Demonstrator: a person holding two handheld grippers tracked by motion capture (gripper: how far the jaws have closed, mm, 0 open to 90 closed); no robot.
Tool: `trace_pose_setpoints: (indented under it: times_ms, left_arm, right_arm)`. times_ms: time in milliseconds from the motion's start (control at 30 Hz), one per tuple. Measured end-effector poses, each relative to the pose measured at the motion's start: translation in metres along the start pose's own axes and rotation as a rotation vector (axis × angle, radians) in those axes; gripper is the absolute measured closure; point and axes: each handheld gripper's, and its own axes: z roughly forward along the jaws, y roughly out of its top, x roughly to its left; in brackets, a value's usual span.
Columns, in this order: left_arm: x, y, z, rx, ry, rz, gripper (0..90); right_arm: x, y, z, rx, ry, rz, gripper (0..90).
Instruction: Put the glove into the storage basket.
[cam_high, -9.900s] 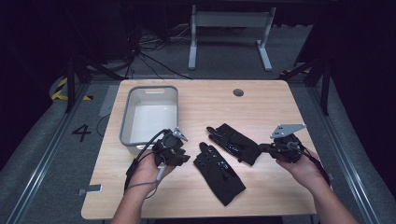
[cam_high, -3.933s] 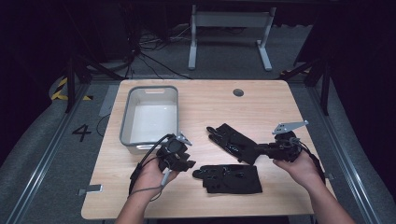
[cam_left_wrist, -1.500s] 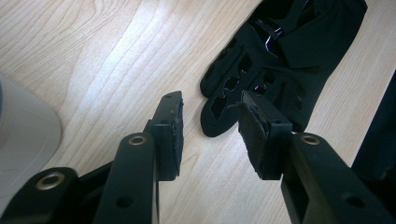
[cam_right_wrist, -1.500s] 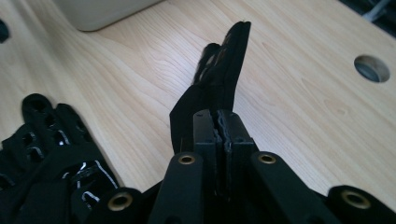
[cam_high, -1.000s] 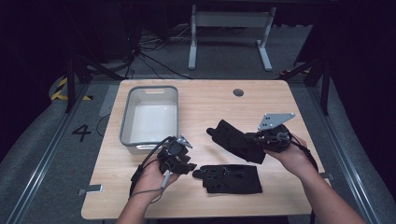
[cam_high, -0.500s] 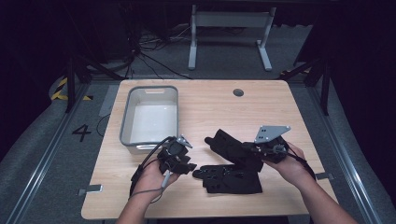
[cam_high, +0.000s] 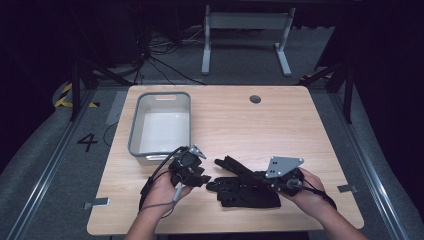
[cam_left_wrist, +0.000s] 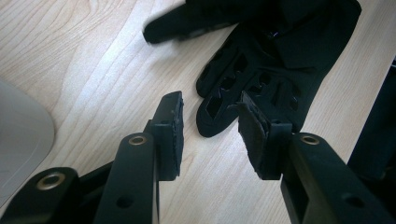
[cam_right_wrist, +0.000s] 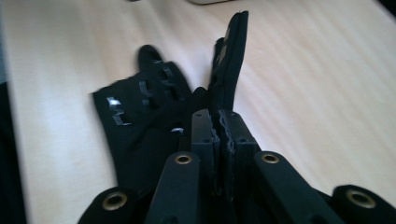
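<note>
**Two black gloves at the near edge, one pinched in your right gripper**

The held glove (cam_high: 239, 168) hangs from your right gripper (cam_high: 264, 176), whose jaws are pressed together on its cuff; in the right gripper view the glove (cam_right_wrist: 229, 60) stands on edge, its fingers pointing away from you. Those jaws have just eased open a touch, yet the fabric is still caught between the pads.

The second glove (cam_high: 247, 191) lies flat on the table (cam_high: 280, 125) directly under and just nearer than the held one, near the table's near edge and a little right of the middle.

Your left gripper (cam_high: 196, 176) sits just left of the flat glove, jaws apart with nothing between them. In the left gripper view its pads (cam_left_wrist: 172, 133) hover just short of that glove's fingertips (cam_left_wrist: 219, 109).

A grey bin (cam_high: 138, 131) stands far-left of the gloves.
</note>
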Motion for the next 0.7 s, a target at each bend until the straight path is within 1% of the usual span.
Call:
trace_pose_setpoints:
  times_ms: [33, 67, 100, 133, 167, 200, 233, 267, 300, 333, 367, 400, 433, 467, 533, 567, 633, 700]
  left_arm:
    - [0.000, 0.000, 0.000, 0.000, 0.000, 0.000, 60.2]
    - [0.000, 0.000, 0.000, -0.002, -0.001, 0.000, 60.2]
    - [0.000, 0.000, 0.000, -0.002, -0.001, 0.000, 60.1]
    - [0.000, 0.000, 0.000, -0.003, -0.004, -0.001, 60.1]
    - [0.000, 0.000, 0.000, -0.003, -0.005, -0.002, 60.0]
    - [0.000, 0.000, 0.000, -0.001, -0.005, -0.002, 60.0]
    - [0.000, 0.000, 0.000, 0.001, -0.005, -0.001, 60.0]
    - [0.000, 0.000, 0.000, 0.001, -0.005, -0.001, 60.0]
    - [0.000, 0.000, 0.000, 0.002, -0.006, -0.002, 60.0]
    - [0.000, 0.000, 0.000, 0.002, -0.006, -0.002, 59.9]
    - [0.000, 0.000, 0.000, 0.002, -0.007, -0.002, 60.0]
    - [0.000, 0.000, 0.000, 0.002, -0.009, -0.002, 59.8]
    - [0.000, 0.000, 0.000, 0.003, -0.011, -0.002, 59.8]
    - [0.001, 0.000, 0.000, 0.005, -0.011, -0.003, 59.7]
    - [0.001, 0.000, 0.000, 0.008, -0.012, -0.002, 59.7]
    - [0.001, 0.000, 0.001, 0.008, -0.013, -0.004, 59.7]
    - [0.000, 0.000, 0.001, 0.006, -0.013, -0.003, 59.7]
    - [0.000, 0.000, 0.000, 0.006, -0.015, -0.001, 59.6]
  right_arm:
    - [0.000, 0.000, 0.000, 0.000, 0.000, 0.000, 84.6]
    - [0.008, -0.002, 0.004, 0.018, 0.042, 0.005, 84.2]
    - [0.008, -0.002, 0.004, 0.018, 0.042, 0.005, 84.2]
    - [0.011, -0.004, 0.006, 0.030, 0.067, 0.017, 84.2]
    - [0.015, -0.008, 0.013, 0.053, 0.119, 0.034, 83.4]
    - [0.015, -0.008, 0.013, 0.053, 0.119, 0.034, 83.4]
    - [0.019, -0.012, 0.019, 0.078, 0.156, 0.046, 81.8]
    - [0.019, -0.012, 0.019, 0.078, 0.156, 0.046, 81.8]
    - [0.019, -0.014, 0.020, 0.084, 0.169, 0.052, 80.7]
    - [0.020, -0.016, 0.023, 0.098, 0.195, 0.072, 79.5]
    - [0.021, -0.017, 0.025, 0.105, 0.210, 0.080, 78.4]
    - [0.023, -0.020, 0.027, 0.119, 0.248, 0.102, 75.2]
    - [0.023, -0.020, 0.027, 0.119, 0.248, 0.102, 75.2]
    - [0.023, -0.020, 0.027, 0.126, 0.261, 0.114, 74.7]
    - [0.023, -0.023, 0.027, 0.129, 0.277, 0.121, 73.0]
    - [0.023, -0.024, 0.027, 0.131, 0.292, 0.132, 72.0]
    - [0.023, -0.025, 0.028, 0.137, 0.305, 0.155, 71.2]
    - [0.022, -0.026, 0.026, 0.127, 0.315, 0.163, 71.1]
